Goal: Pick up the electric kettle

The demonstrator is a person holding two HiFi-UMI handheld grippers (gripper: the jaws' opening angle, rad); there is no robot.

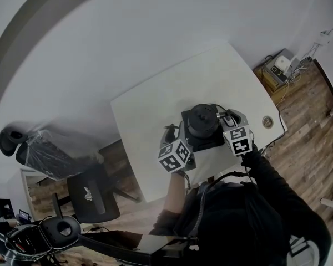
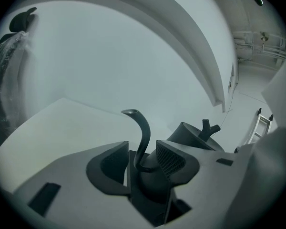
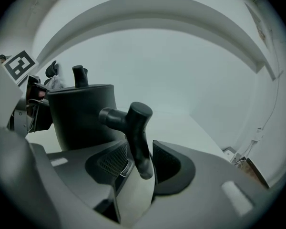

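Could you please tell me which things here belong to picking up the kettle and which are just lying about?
Job: kettle, its spout, its handle, base, left gripper, right gripper.
Lying about: chair, box on the floor.

White table (image 1: 150, 115) sits near plain white wall (image 1: 127, 32), round cable grommet (image 1: 267, 122) by its right corner. Wood-plank floor (image 1: 308, 126) spreads around it. Black office chair (image 1: 91, 198) stands off table's left end, plastic-wrapped chair (image 1: 47, 154) beyond it by wall. Box of electronics (image 1: 278, 73) with trailing cables sits on floor at right. Light soft and even.
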